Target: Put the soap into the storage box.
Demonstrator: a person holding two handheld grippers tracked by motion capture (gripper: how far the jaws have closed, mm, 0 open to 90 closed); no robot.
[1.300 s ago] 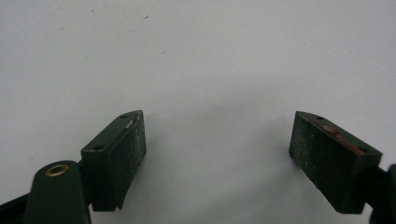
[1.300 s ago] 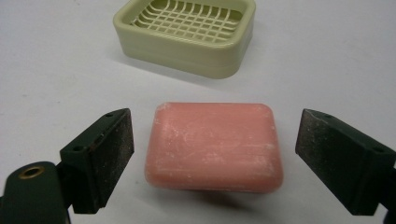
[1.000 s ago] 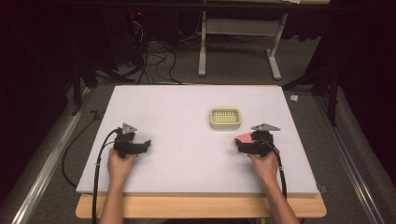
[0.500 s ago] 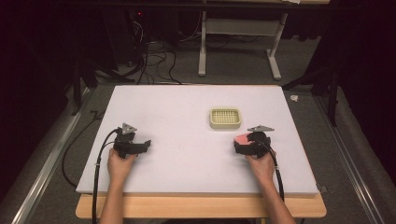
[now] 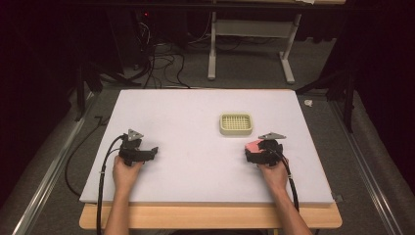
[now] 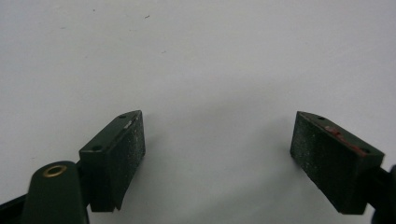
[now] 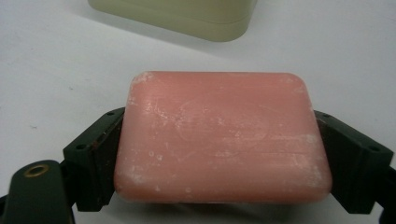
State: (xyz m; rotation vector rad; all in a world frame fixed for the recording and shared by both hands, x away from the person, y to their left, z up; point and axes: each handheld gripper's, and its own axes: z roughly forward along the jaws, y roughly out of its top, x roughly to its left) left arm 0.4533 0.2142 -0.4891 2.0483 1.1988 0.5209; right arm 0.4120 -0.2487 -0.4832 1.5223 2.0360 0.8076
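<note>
Pink soap (image 7: 222, 137) clamped in right gripper (image 5: 260, 151) fingers; cream tray (image 5: 236, 124) near; left gripper (image 6: 217, 156) fingers wide.

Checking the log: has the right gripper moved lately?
Yes. The right gripper, shut on the pink soap bar, slid left, ending nearer beneath the cream slotted dish.

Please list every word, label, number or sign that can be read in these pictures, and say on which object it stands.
None can be read.
The pink soap bar held by the right hand-held gripper bears a faint pressed oval mark, too worn to read.
The cream soap dish and white table carry no text.
</note>
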